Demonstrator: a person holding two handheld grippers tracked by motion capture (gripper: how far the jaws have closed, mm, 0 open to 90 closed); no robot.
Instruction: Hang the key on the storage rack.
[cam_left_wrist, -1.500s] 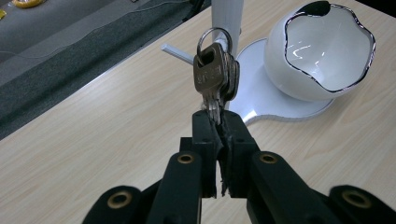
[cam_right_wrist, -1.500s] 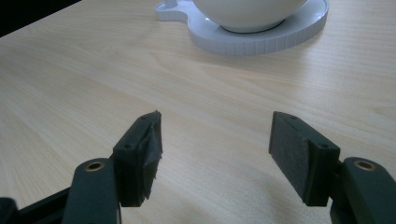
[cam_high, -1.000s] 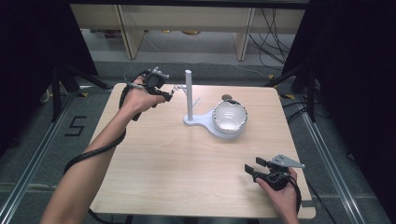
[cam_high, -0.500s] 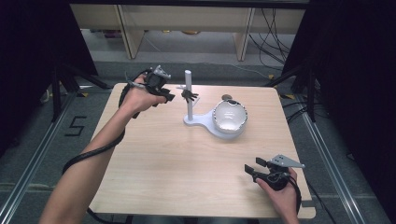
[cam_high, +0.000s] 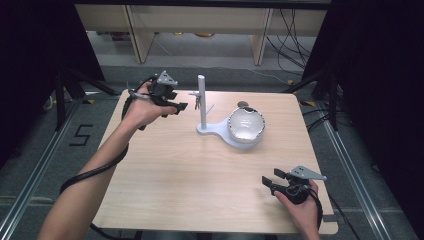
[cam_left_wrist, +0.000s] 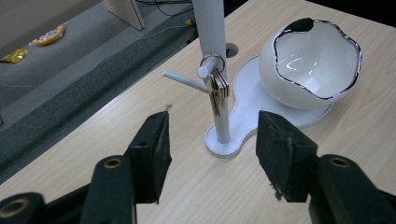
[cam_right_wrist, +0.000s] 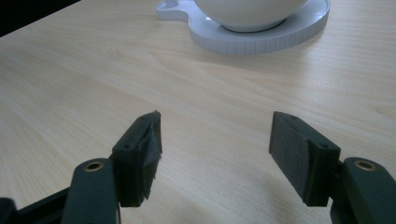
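Note:
A white key stand (cam_high: 201, 99) has a tall post and a flat base (cam_left_wrist: 252, 95), and a bunch of keys (cam_left_wrist: 218, 87) hangs by its ring from a short peg on the post. A glossy white bowl (cam_left_wrist: 310, 60) with a wavy silver rim sits on the base. My left gripper (cam_high: 181, 106) hovers open just left of the post. Its jaws stand either side of the keys (cam_high: 197, 99) but short of them, and hold nothing. My right gripper (cam_high: 271, 181) rests open at the near right of the table, with bare wood between its pads (cam_right_wrist: 294, 151).
The stand and bowl (cam_high: 245, 125) sit at the far middle of a light wooden table (cam_high: 190, 185). Dark floor and shelving legs lie beyond the far edge. A cable trails from the left gripper along the forearm (cam_high: 95, 172).
The left gripper has dropped slightly and eased back from the post. The keys now hang free on the peg. The right gripper has not moved.

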